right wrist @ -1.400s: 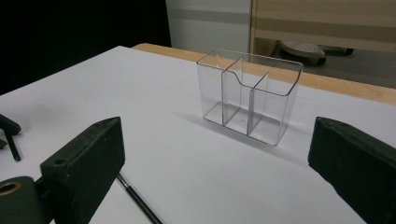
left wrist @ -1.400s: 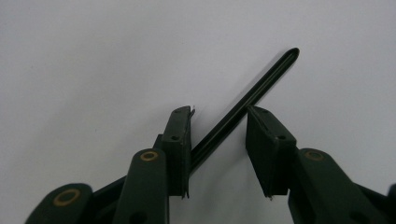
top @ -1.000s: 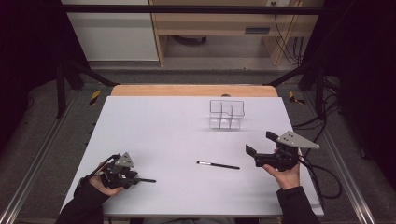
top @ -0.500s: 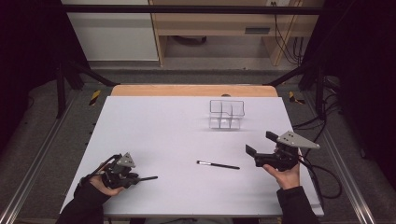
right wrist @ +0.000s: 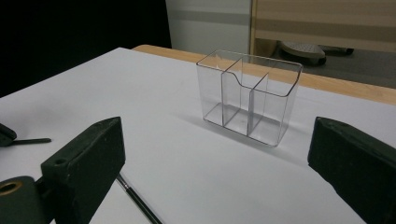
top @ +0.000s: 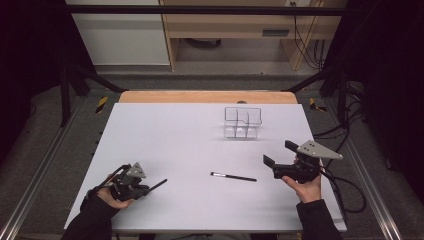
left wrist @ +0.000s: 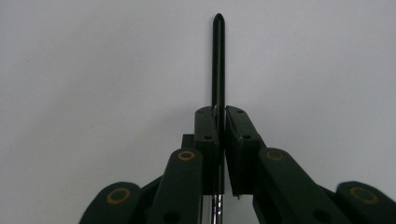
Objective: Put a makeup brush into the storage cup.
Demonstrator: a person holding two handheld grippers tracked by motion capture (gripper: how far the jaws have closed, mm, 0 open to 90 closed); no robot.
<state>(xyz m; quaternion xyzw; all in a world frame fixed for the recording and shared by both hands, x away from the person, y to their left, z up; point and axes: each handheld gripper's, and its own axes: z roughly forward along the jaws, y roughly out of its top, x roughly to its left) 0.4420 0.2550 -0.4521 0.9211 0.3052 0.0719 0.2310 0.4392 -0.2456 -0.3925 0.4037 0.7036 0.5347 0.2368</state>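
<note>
Between the pinched jaws of the left gripper (left wrist: pixel 219 135) sits a thin black brush (left wrist: pixel 218 60), handle poking forward past the tips, low over the white table (top: pixel 165 135); right gripper (top: pixel 281 160) is wide open and empty, with a second brush (top: pixel 233 176) lying just ahead of it and the clear organizer (right wrist: pixel 248 95) beyond its jaws. Judgement: keep the grip firm, tip the brush upright, then lower it into one compartment without nudging the walls. Versus the earlier frames nothing visibly moved; both hands and brushes sit where they were.
</note>
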